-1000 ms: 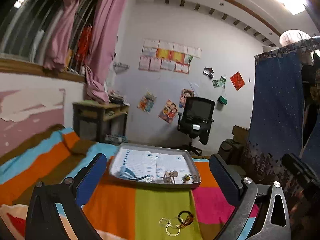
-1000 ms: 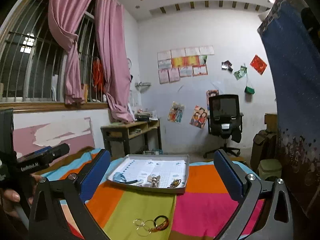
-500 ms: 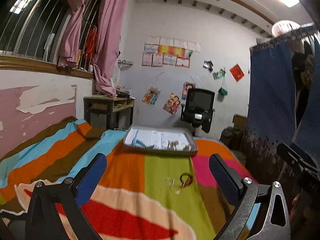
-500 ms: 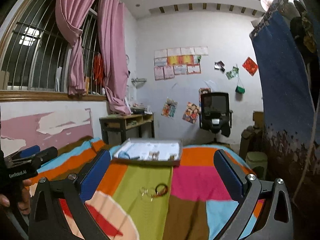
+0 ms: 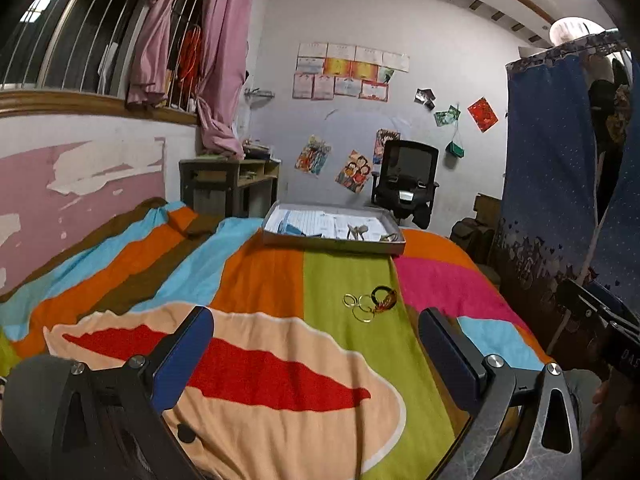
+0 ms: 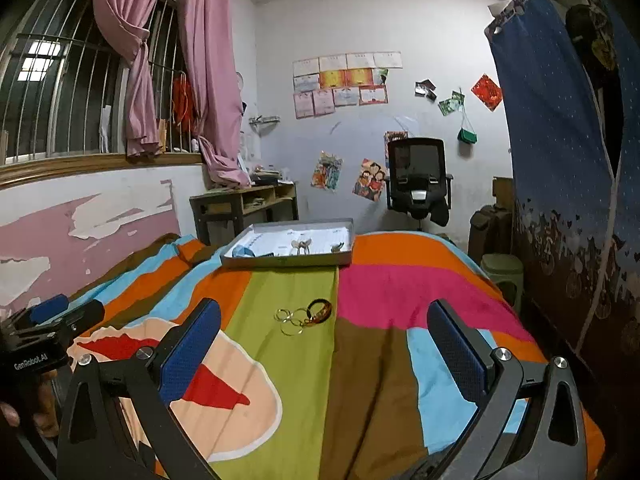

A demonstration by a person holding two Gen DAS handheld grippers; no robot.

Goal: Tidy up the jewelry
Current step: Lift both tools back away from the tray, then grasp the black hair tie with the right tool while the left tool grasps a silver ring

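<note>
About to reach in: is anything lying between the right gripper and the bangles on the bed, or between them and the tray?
Nothing visible. Only bare blanket lies between the open right gripper and the bangles, and only the blanket's green stripe runs from them to the tray.

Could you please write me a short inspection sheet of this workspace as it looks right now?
Surface: a bed under a striped blanket in many colours, lying fairly flat.
Job's things: a few thin gold rings and a dark bangle lie together on the green stripe; a shallow grey tray beyond them holds paper and a few small pieces.
Clutter: nothing seen on the blanket besides these.
Grippers: left claw and right claw both open, empty, short of the rings.
Cables: nothing seen.
Surroundings: office chair, wooden desk, pink curtains, barred window, posters, blue hanging cloth.
</note>
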